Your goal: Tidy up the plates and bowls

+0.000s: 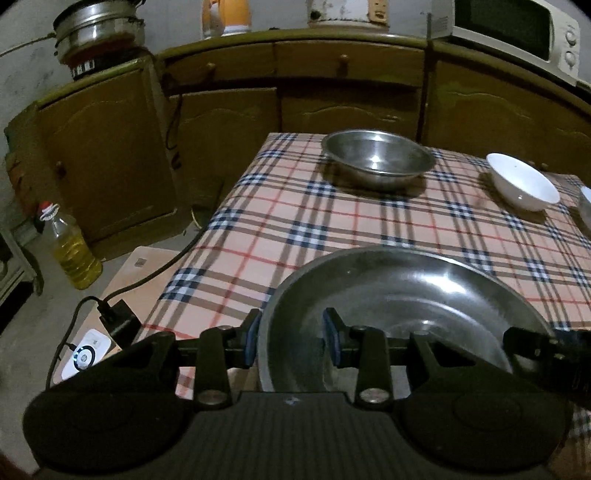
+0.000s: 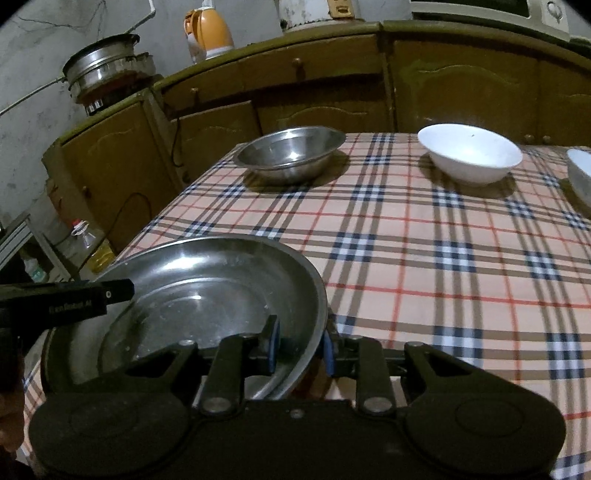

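A large steel plate (image 1: 399,295) lies at the near left corner of the checked table (image 1: 295,229). My left gripper (image 1: 290,341) straddles its left rim, one finger outside and one inside, with a gap on each side. My right gripper (image 2: 301,347) straddles the plate's (image 2: 207,288) right rim the same way, not closed tight. A smaller steel bowl (image 1: 376,158) (image 2: 288,153) sits at the far left of the table. A white bowl (image 1: 522,181) (image 2: 469,153) sits far right. Another white bowl's edge (image 2: 580,173) shows at the right border.
Wooden cabinets (image 1: 332,96) stand behind the table (image 2: 443,258), with a microwave (image 1: 517,33), an orange kettle (image 2: 208,33) and steel pots (image 1: 96,29) on top. An oil bottle (image 1: 72,251), a charger and cables (image 1: 110,314) lie on the floor left of the table.
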Motion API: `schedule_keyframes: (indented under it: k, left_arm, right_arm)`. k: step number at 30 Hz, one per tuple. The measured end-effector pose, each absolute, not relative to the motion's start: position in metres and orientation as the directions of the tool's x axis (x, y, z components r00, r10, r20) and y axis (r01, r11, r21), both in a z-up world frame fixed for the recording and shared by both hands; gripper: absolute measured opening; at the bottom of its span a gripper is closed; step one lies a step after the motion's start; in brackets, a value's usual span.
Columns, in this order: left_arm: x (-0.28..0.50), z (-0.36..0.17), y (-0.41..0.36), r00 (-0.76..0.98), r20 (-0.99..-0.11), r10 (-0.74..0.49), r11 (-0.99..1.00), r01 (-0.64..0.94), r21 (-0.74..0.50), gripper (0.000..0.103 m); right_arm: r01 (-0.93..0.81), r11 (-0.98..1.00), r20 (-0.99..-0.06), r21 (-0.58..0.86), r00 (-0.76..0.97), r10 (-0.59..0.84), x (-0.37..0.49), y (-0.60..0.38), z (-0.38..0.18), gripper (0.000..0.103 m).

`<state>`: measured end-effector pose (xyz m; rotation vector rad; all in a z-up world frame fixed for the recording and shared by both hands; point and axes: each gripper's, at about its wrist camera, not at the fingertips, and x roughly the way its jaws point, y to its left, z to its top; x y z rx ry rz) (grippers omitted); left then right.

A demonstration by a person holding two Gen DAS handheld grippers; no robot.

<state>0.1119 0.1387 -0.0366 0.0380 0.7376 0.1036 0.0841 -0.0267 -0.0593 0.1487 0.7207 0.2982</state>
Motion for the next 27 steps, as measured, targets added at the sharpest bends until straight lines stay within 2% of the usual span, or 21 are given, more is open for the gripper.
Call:
schedule_keyframes:
  k: [11,17,21,26,27]
  left_arm:
    - [0.121,-0.045,0.151,0.719,-0.686,0.111,0.994,-0.091,0.066,0.036]
    - [0.127,-0.054,0.158,0.674,-0.733,0.089,0.994,-0.111,0.019,0.034]
    - [0.125,-0.053,0.156,0.681,-0.725,0.103,0.993,-0.114,0.035,0.033]
    - [0.127,-0.053,0.156,0.673,-0.731,0.111,0.991,-0.127,0.033,0.033]
    - [0.127,-0.052,0.157,0.675,-0.729,0.111,0.991,-0.131,0.029,0.033]
  right_arm:
    - [-0.221,0.949,-0.625,0.226,0.714,0.315,0.093,-0.014,-0.068,0.031]
    - [-0.215,0.942,-0.647,0.258,0.686,0.334,0.097,-0.017,-0.075,0.031]
    - [-0.217,0.942,-0.656,0.256,0.676,0.334,0.097,-0.018,-0.078,0.031]
    - [-0.228,0.942,-0.645,0.247,0.687,0.335,0.095,-0.021,-0.075,0.034]
    - [-0.226,0.941,-0.640,0.253,0.690,0.338,0.096,-0.024,-0.074,0.038]
